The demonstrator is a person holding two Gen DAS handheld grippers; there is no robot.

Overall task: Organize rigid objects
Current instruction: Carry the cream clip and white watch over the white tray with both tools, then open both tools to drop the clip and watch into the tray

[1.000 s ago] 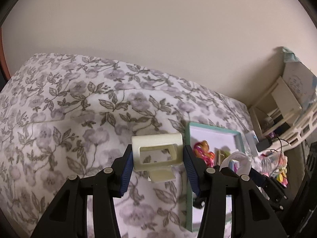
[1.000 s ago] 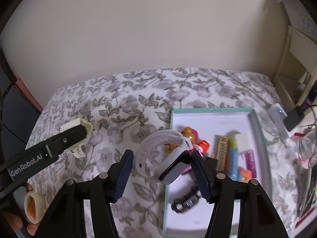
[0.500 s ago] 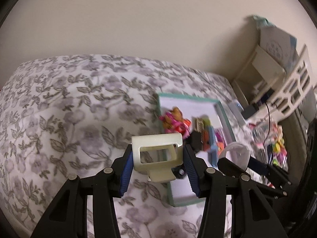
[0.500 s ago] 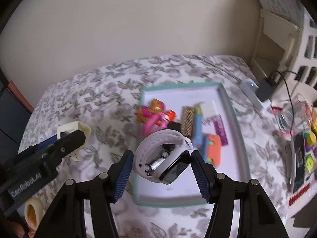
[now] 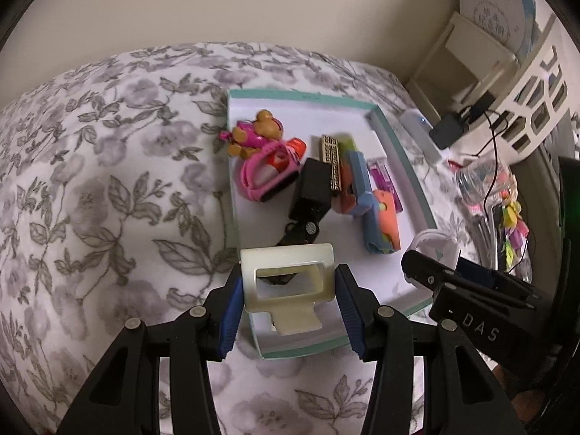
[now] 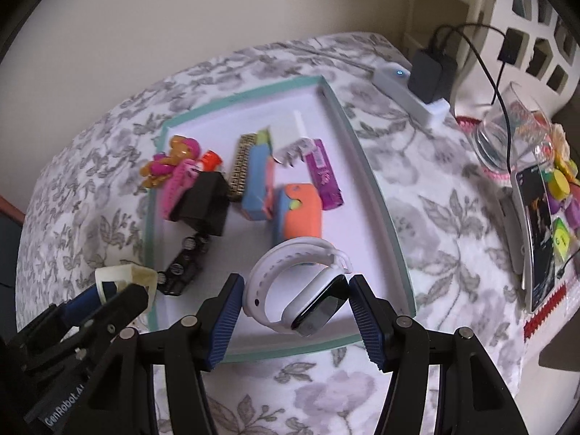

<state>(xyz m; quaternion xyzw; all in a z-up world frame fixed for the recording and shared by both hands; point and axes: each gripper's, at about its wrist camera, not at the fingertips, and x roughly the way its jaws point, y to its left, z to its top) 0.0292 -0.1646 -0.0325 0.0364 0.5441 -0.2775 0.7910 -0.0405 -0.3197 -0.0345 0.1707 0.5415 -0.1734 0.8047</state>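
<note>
Both grippers have travelled across the flowered bedspread and dropped toward the teal-rimmed tray (image 5: 402,152) since a second ago, when the tray sat off to the side and farther away; now its near end lies directly under them. Neither grip has changed on the way. Left gripper (image 5: 288,291) has its blue pads pressed on the two sides of a cream rectangular clip (image 5: 286,275), jaws roughly half spread around it, and the clip hangs over the tray's near left corner, just above the white floor. Right gripper (image 6: 295,306) is likewise about half spread, clamped on a white smartwatch (image 6: 301,290) by its looped band on one side and its dark face on the other, and that hangs over the tray's near right part. Beyond them inside the tray, toward its far end, lie a black block (image 5: 313,186) with a small dark toy car (image 5: 301,233) just in front of it, a pink band (image 5: 261,174) with an orange figure, a gold studded bar (image 5: 331,161) and a blue-and-orange toy (image 5: 373,214). Beyond the tray's right rim sit a white power strip (image 6: 409,96) and a glass (image 6: 507,134). Judging by this, both carried things are nearly delivered: the near strip of tray floor is bare, so a short further drop and a release of each should place them with the rest.
</note>
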